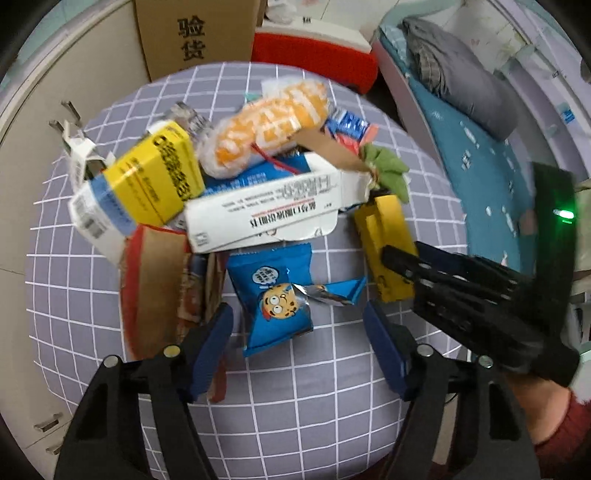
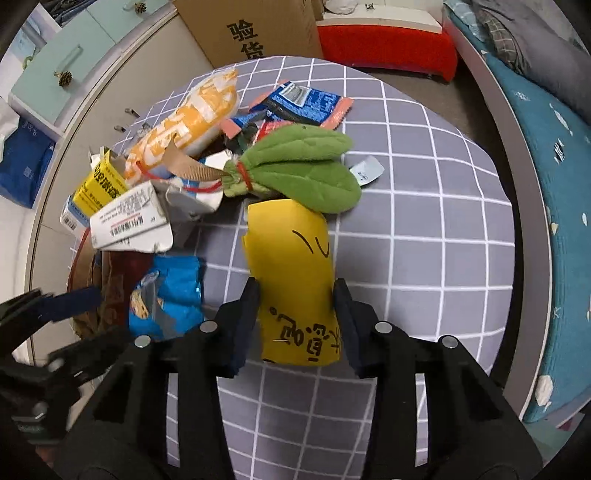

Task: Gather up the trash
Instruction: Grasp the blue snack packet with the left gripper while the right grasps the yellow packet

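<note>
A heap of trash lies on a grey checked cloth (image 1: 303,413). A blue cookie wrapper (image 1: 275,295) lies between my open left gripper (image 1: 299,317), which hangs just above it. A yellow box with black writing (image 2: 295,273) lies between the fingers of my right gripper (image 2: 295,299), whose pads stand at its sides; the same box (image 1: 386,243) shows in the left view with the right gripper (image 1: 402,258) at it. A white carton (image 1: 266,206), a yellow carton (image 1: 155,177), an orange bag (image 1: 273,122) and a green plush leaf (image 2: 303,162) lie behind.
A brown cardboard piece (image 1: 155,288) lies left of the wrapper. A cardboard box (image 1: 195,33) and a red stool (image 1: 317,55) stand behind the table. A bed with a blue sheet (image 1: 491,162) is on the right, cabinets (image 2: 66,70) on the left.
</note>
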